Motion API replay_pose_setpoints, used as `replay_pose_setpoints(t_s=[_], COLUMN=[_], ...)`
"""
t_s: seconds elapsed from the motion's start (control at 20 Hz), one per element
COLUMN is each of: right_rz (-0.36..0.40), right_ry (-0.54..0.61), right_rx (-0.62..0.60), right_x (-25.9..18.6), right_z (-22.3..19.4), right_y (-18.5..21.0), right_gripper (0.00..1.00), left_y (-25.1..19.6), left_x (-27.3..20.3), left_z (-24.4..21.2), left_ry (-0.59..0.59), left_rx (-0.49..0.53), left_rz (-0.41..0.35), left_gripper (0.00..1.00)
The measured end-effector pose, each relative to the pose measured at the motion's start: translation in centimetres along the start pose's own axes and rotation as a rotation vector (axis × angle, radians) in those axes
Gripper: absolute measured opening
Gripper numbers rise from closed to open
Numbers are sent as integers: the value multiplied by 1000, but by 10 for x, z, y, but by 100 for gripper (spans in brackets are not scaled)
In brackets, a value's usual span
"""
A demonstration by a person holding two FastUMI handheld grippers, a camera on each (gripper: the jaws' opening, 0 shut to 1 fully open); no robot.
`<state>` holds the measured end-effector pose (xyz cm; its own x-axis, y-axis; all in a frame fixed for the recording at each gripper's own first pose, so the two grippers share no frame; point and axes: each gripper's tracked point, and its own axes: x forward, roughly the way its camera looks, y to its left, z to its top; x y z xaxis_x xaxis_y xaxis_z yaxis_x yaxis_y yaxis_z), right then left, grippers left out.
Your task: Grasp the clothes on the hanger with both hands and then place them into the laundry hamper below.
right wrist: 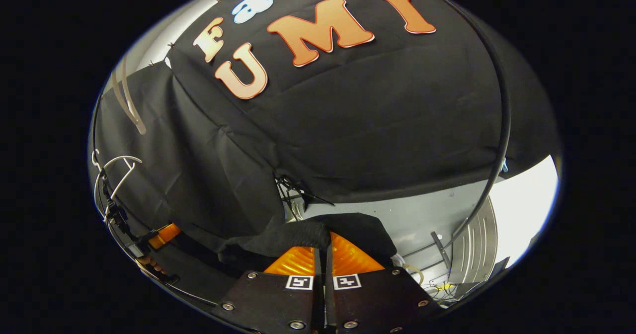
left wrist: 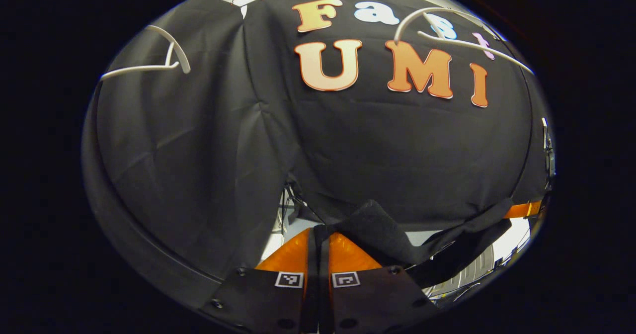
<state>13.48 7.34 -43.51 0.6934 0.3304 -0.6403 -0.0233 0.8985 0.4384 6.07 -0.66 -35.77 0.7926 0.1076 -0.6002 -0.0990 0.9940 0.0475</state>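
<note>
My left gripper (left wrist: 318, 247): orange fingers pinched together on the black cloth garment (left wrist: 382, 229)
My right gripper (right wrist: 323, 252): clenched on the same garment's other end
Garment: slung between my two grippers, off the hangers
White plastic hangers (left wrist: 154, 58): bare, up by the wall

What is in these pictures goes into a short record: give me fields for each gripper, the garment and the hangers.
left gripper: shut on the black garment
right gripper: shut on the black garment
black garment: off the hangers, stretched between the two grippers
white hangers: bare, up against the booth wall
hamper: cannot be identified here
</note>
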Motion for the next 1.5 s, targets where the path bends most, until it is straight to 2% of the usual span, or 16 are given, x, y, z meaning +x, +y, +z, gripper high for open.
replay_pose_setpoints(t_s=[0.3,0.65,0.95,1.2,1.3,1.5], right_rz=[-57,-137,-204,-255,-261,-261], right_ry=[74,188,287,326,323,297], right_rx=[14,-26,-55,-202,-253,-298], right_x=[8,36,65,96,112,145], right_z=[-60,-127,-184,-225,-240,-266], right_y=[-9,-22,-49,-83,-94,-109], right_gripper=[1,1,3,5,6,12], left_y=[-50,-120,-151,-158,-159,-156], left_x=[13,22,45,69,85,109], left_z=[-65,-137,-210,-266,-287,-316], left_ry=[129,310,442,485,491,447], left_rx=[5,-1,-2,-23,-18,15], left_rz=[-109,-221,-233,-232,-226,-216], left_gripper=[7,7,7,7,6,10])
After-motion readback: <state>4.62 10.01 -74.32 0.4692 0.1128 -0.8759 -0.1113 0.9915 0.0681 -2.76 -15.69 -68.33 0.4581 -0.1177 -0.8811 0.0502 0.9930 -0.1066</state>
